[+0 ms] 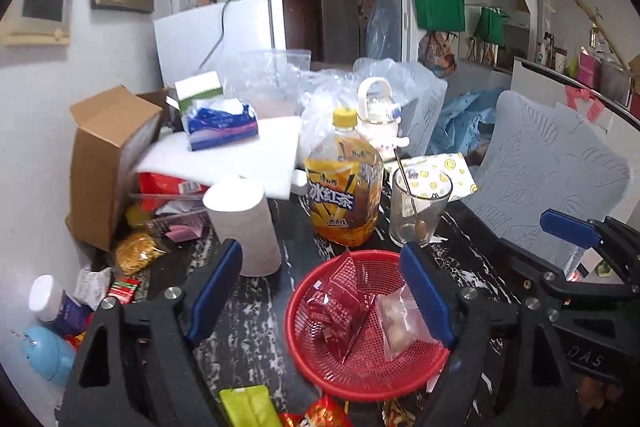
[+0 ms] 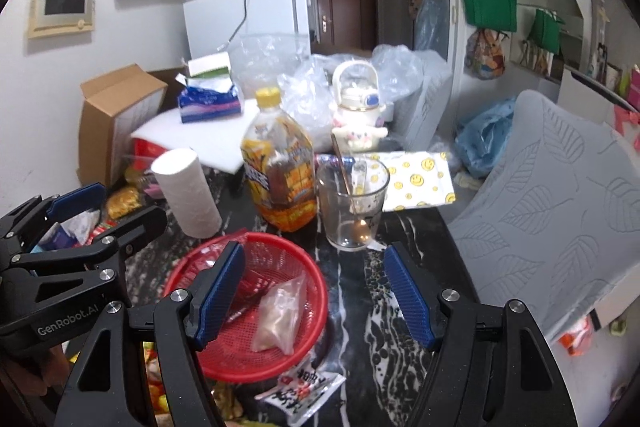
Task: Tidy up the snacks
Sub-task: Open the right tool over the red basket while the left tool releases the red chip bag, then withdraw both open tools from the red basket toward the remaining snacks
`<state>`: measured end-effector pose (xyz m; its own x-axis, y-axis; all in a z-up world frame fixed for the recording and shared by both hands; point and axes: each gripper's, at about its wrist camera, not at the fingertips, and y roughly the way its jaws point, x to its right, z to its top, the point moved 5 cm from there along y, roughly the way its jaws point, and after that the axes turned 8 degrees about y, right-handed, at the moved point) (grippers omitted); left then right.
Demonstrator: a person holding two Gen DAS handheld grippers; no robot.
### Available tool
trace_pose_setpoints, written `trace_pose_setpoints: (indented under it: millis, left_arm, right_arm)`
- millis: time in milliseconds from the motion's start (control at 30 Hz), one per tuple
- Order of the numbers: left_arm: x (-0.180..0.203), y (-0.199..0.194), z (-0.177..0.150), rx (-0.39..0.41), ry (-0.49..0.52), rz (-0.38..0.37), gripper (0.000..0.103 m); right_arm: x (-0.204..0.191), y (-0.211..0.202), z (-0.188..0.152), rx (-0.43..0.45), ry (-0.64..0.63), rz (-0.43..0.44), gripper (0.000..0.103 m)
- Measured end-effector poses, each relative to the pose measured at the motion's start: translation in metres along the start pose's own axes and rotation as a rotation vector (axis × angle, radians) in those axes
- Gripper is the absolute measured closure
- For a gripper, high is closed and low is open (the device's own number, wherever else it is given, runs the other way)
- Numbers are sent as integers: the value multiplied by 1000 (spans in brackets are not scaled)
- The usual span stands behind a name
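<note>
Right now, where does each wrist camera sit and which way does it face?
Left wrist: on the left tongs, tilted down at the cluttered table; own open blue pads frame the red basket; right tongs at right edge.
Right wrist: on the right tongs, same heading, slightly further right; left tongs at left edge.
Shared: basket, tea bottle, glass, paper roll, clear snack packet.

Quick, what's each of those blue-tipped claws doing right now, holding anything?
Left gripper: open, holding nothing, above the red basket.
Right gripper: open, holding nothing.
</note>
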<state>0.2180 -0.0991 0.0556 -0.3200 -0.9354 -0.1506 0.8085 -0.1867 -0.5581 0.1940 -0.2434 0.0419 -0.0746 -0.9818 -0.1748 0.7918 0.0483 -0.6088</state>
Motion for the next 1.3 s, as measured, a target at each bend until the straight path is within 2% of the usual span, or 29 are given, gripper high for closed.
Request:
trace_pose_setpoints:
  millis: [300, 667, 1033, 1300]
  left_arm:
    - [-7, -56, -7, 40, -12, 37, 22]
    - [-10, -110, -41, 43, -43, 20, 22]
    - [-12, -150, -93, 23, -60, 33, 22]
    - [-12, -165, -131, -2, -65, -1, 22]
  right_arm:
    - [-15, -50, -6, 59, -22, 12, 30]
    - [-32, -101, -26, 107, -41, 20, 28]
    - [-49, -122, -79, 45, -30, 68, 27]
    - [-58, -128, -120, -18, -21, 86, 27]
